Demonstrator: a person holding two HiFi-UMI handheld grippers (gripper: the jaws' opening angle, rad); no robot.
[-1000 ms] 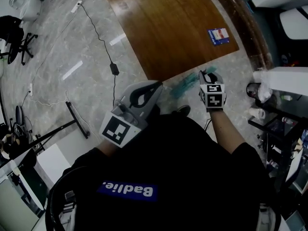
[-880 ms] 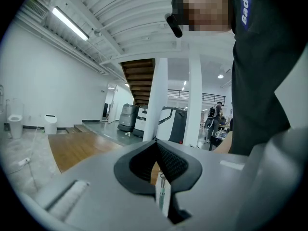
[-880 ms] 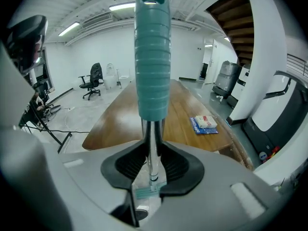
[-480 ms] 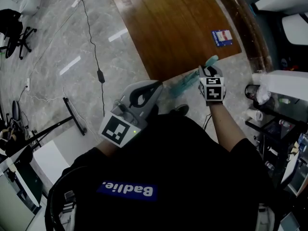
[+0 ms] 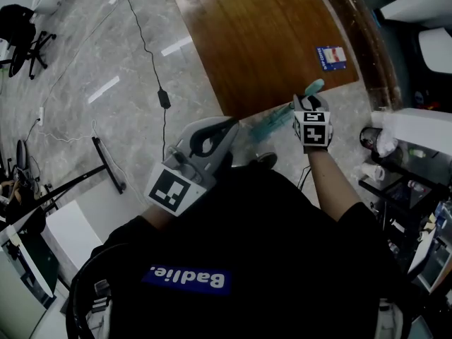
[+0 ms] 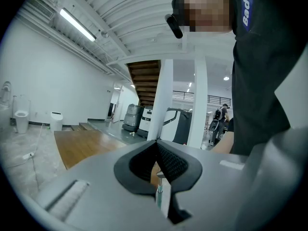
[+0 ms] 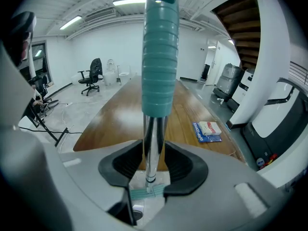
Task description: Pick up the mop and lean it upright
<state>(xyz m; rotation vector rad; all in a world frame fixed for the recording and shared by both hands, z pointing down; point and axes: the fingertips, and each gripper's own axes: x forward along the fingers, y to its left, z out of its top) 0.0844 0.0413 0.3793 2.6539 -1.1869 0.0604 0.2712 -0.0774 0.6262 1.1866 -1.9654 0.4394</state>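
Observation:
The mop stands nearly upright: its ribbed teal handle grip (image 7: pixel 159 57) tops a shiny metal pole (image 7: pixel 153 143), and the teal mop head (image 7: pixel 144 193) lies on the floor below. My right gripper (image 7: pixel 153 150) has the pole between its jaws, which are opening; the pads sit close on both sides of it. In the head view the grip's tip (image 5: pixel 314 85) pokes up past the right gripper (image 5: pixel 308 104), with the mop head (image 5: pixel 265 126) to its left. My left gripper (image 5: pixel 226 126) hangs beside the mop head, shut (image 6: pixel 156 146) and empty.
A large wooden floor panel (image 5: pixel 268 34) carries a blue booklet (image 5: pixel 332 56). A cable with a power brick (image 5: pixel 164 97) and a black stand (image 5: pixel 106 162) lie on the grey floor at the left. Shelves with cups (image 5: pixel 402 168) crowd the right.
The teal handle tip now shows above the right gripper, where a second ago it did not. The left gripper has stayed in place.

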